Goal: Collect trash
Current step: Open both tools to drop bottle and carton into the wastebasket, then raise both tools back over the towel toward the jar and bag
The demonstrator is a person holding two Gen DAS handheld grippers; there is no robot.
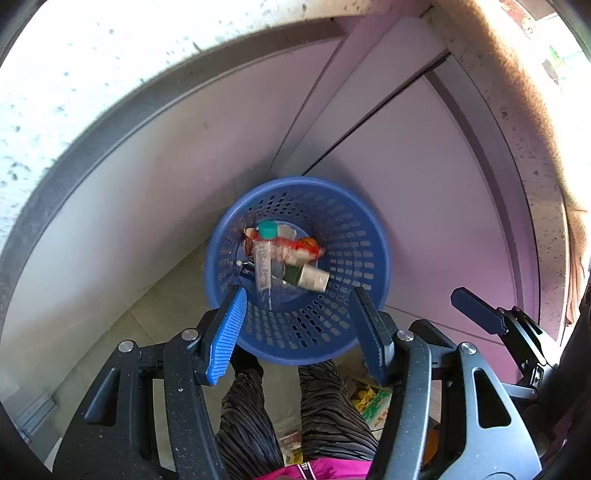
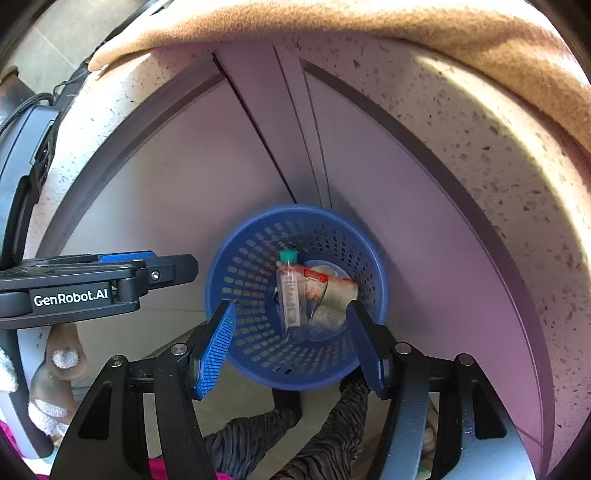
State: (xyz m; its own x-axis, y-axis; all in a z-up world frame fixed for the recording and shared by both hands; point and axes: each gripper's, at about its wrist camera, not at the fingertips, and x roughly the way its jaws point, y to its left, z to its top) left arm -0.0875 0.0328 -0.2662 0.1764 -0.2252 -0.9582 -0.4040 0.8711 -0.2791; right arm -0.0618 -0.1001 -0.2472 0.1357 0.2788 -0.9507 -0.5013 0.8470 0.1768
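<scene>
A blue perforated trash basket stands on the floor in a corner of purple cabinet doors, also seen in the right wrist view. Inside lie a clear plastic bottle with a teal cap, red-and-white wrappers and a small white-and-green box; the bottle also shows in the right wrist view. My left gripper hovers above the basket, open and empty. My right gripper also hovers above it, open and empty. The left gripper shows side-on in the right wrist view.
Purple cabinet doors rise behind the basket under a speckled stone counter edge. A tan cloth covers the counter. The person's legs in dark striped trousers stand below. Loose wrappers lie on the tiled floor.
</scene>
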